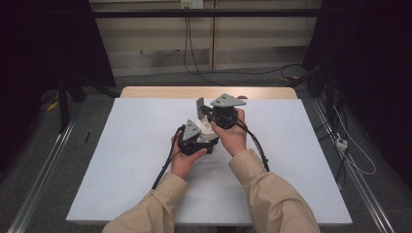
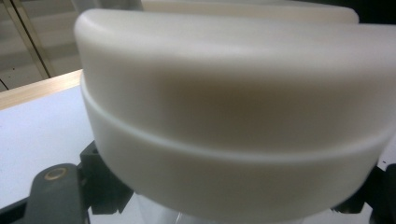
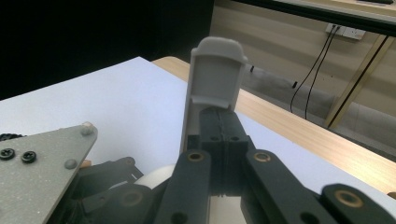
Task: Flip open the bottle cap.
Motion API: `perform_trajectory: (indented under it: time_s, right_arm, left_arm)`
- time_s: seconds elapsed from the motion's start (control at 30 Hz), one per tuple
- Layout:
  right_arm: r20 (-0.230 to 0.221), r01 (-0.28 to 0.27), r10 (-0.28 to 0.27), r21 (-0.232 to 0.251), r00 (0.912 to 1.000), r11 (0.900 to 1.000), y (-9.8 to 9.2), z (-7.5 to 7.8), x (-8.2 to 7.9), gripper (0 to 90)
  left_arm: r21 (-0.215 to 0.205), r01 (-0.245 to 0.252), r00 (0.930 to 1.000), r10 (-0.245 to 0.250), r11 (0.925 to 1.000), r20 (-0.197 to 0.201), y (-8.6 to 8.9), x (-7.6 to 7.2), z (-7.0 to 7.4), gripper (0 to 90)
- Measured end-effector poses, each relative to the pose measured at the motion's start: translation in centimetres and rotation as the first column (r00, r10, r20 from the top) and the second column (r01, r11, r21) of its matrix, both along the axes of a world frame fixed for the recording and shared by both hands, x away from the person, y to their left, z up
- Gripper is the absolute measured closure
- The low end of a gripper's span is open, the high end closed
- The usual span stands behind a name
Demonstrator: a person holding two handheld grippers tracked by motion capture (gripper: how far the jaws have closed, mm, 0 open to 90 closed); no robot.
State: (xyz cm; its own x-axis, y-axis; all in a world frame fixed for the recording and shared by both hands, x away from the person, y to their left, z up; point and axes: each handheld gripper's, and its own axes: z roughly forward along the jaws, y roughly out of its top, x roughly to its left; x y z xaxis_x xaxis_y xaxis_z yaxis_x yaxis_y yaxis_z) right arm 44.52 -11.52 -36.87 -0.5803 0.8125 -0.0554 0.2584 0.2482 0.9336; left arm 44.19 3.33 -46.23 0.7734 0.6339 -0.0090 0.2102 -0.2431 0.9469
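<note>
A cream-white rounded container [image 2: 233, 107] with a seam around its middle sits very close in the left gripper view, between black jaws that show at the lower corners. In the high view it shows as a white body [image 1: 208, 129] at the table's middle, with my left gripper [image 1: 206, 137] shut on it. A grey hinged lid [image 3: 215, 77] stands upright above it. My right gripper [image 3: 219, 126] is shut on the lid's lower part, jaws pressed together. From above, the lid [image 1: 199, 107] rises just left of the right gripper [image 1: 204, 114].
A white sheet [image 1: 126, 145] covers the wooden table [image 1: 160, 91], whose far edge shows as a bare strip. Black cables [image 1: 165, 167] trail from both grippers toward the person. Metal rails [image 1: 43, 170] run along the floor on both sides. The left gripper's grey plate [image 3: 42, 163] lies close beside the right jaws.
</note>
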Motion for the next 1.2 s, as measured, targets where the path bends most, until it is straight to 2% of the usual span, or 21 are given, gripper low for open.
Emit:
perform_trajectory:
  time_s: [1.2]
  right_arm:
    - [-0.009, -0.010, 0.010, -0.009, 0.9999, 1.000, 0.61, -0.33, 0.72, 90.0]
  left_arm:
    - [-0.008, 0.000, 0.9999, 0.000, 1.0000, -0.013, 0.09, 0.12, 0.01, 18.5]
